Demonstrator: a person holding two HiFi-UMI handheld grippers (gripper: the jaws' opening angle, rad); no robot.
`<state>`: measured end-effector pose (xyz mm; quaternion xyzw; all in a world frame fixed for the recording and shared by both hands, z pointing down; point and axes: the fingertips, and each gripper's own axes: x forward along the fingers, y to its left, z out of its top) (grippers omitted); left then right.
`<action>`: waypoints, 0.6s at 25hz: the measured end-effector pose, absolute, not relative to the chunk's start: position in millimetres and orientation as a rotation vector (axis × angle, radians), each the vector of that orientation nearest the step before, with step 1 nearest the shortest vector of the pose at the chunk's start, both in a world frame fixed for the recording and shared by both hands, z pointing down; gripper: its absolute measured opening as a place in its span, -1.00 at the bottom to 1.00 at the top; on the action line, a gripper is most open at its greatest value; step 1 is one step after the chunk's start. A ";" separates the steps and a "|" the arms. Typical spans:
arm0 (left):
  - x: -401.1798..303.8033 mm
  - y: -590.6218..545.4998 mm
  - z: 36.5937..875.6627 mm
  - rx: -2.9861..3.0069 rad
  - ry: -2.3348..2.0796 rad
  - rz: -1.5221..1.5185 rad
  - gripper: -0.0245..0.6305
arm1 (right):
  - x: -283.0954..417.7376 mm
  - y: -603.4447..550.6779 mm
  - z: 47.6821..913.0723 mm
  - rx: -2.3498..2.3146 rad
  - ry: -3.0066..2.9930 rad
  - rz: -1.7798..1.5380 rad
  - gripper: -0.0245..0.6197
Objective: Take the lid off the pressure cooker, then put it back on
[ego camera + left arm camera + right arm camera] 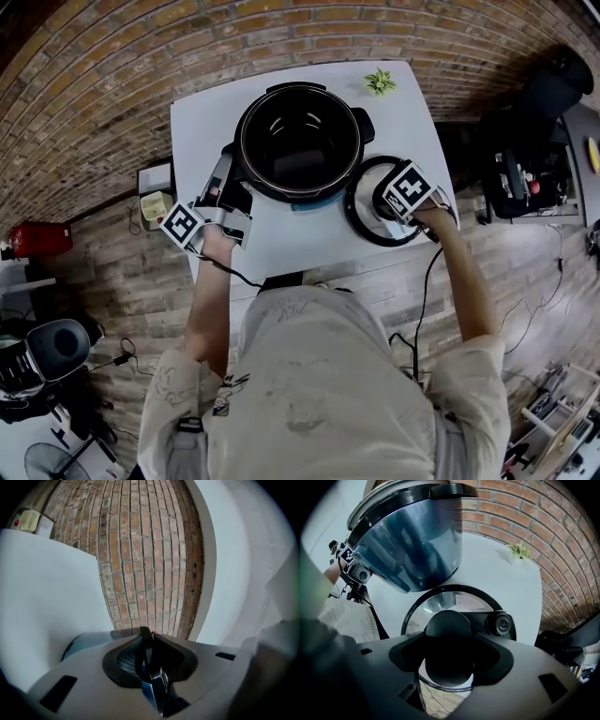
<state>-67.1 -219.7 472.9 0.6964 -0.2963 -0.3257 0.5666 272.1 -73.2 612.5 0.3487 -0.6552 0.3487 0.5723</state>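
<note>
The open pressure cooker [300, 141] stands in the middle of the white table [281, 239], its dark pot bare; its steel body [412, 541] fills the top of the right gripper view. To the right of the cooker the glass lid [361, 220] lies flat on the table. My right gripper [398, 202] points straight down over it, shut on the lid's black knob [447, 634]. My left gripper [228, 176] is at the cooker's left side handle [230, 155]. Its jaws [149, 639] are nearly together, pinching a thin dark piece there.
A small green plant [380, 82] sits at the table's far right corner. On the brick floor left of the table are a pale box [155, 204] and a red object [37, 239]. The lid's black valve [502, 623] sits beside the knob.
</note>
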 end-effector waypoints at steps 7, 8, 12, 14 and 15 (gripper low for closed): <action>-67.3 -219.7 473.1 1.646 -0.684 -0.757 -0.67 | 271.7 -72.7 611.8 0.812 -1.553 0.807 -0.01; -67.2 -219.8 473.2 1.650 -0.680 -0.754 -0.67 | 271.6 -72.9 611.5 0.810 -1.566 0.801 -0.01; -65.9 -220.4 473.8 1.667 -0.683 -0.735 -0.65 | 272.6 -74.1 611.0 0.834 -1.623 0.780 0.00; -65.9 -220.4 473.4 1.681 -0.696 -0.718 -0.63 | 271.5 -72.4 610.4 0.826 -1.653 0.774 0.01; -66.3 -220.4 473.0 1.691 -0.705 -0.708 -0.61 | 269.8 -70.7 610.0 0.814 -1.670 0.780 0.07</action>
